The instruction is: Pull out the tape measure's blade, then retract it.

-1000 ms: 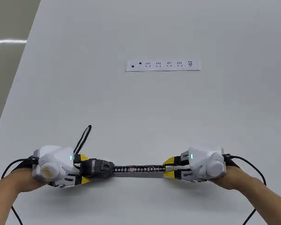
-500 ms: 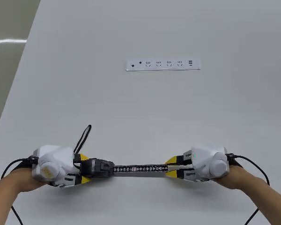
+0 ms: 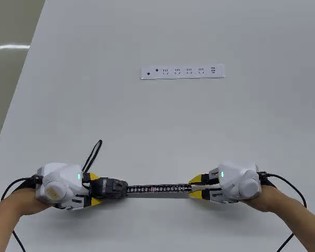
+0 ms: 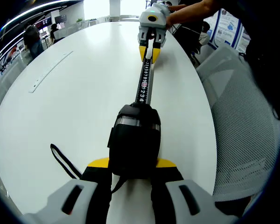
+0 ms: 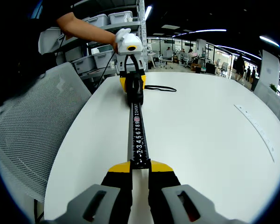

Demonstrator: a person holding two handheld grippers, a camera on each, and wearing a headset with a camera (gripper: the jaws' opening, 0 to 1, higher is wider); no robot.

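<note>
My left tool (image 3: 96,189) is clamped on the black tape measure (image 3: 113,187), close to the near edge of the white tabletop (image 3: 147,126). My right tool (image 3: 195,187) pinches the tip of the blade (image 3: 157,188), which runs straight between the two. The strap (image 3: 93,152) trails on the tabletop, and a power strip (image 3: 182,71) lies well apart.

Between the yellow-tipped jaws of the left gripper (image 4: 133,164), the tape measure (image 4: 134,140) is black. Its blade (image 5: 138,135), black with white numerals and a red mark, reaches the right gripper (image 5: 140,167), yellow-tipped too.
</note>
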